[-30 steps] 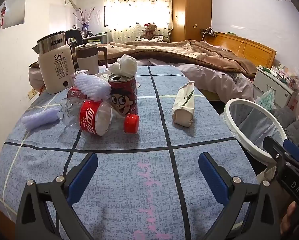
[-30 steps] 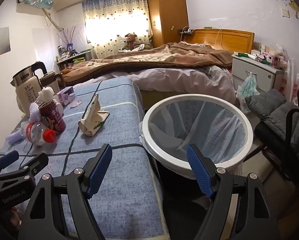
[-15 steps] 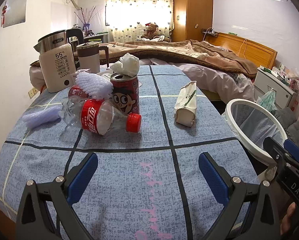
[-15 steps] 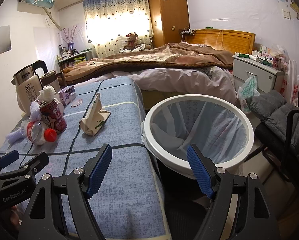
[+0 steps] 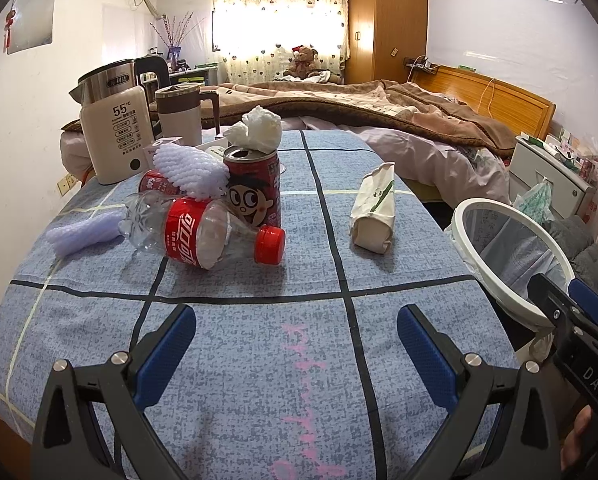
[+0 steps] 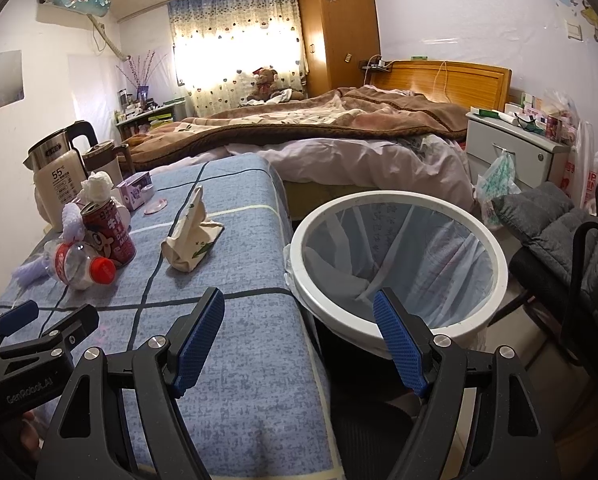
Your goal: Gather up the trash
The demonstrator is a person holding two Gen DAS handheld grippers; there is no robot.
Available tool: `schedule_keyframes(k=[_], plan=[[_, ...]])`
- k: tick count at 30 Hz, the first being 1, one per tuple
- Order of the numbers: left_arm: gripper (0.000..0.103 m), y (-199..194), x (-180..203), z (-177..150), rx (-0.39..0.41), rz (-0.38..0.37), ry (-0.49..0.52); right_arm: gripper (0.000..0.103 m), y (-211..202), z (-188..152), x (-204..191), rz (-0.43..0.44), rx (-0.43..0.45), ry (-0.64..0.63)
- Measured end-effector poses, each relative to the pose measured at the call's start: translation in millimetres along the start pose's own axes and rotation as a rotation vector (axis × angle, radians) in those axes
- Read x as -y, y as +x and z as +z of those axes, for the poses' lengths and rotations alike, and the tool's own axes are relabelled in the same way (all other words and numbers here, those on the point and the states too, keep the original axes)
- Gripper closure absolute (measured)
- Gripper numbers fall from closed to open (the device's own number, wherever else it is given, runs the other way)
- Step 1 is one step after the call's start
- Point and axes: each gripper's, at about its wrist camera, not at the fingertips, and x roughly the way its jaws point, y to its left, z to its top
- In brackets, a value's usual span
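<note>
On the blue checked tablecloth (image 5: 259,344) lie an empty cola bottle with a red cap (image 5: 203,232), an upright red can (image 5: 255,188) with crumpled tissue (image 5: 255,130) on top, white foam netting (image 5: 191,170), a lilac foam piece (image 5: 83,234) and a crumpled paper bag (image 5: 373,208). My left gripper (image 5: 297,344) is open and empty, near the table's front edge, well short of the bottle. My right gripper (image 6: 299,336) is open and empty, over the table's right edge beside the white lined trash bin (image 6: 399,264). The bottle (image 6: 81,266), can (image 6: 109,236) and bag (image 6: 191,240) also show in the right wrist view.
An electric kettle (image 5: 113,120) and a lidded mug (image 5: 179,110) stand at the table's far left. A bed with a brown blanket (image 5: 359,108) lies behind. A nightstand (image 6: 515,148) and a dark chair (image 6: 571,248) stand to the right of the bin.
Both grippers have drifted slightly forward toward the table items; the trash looks a little closer. Both stay open and empty.
</note>
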Motion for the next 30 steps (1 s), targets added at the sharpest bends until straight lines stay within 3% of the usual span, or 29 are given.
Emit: schedule_keyframes(k=[30], plan=[[0.001,5.0,-7.6,3.4,-0.005,0.001,-0.004,0.026,0.1,-0.2,-0.7,0.000,0.000,0.000]])
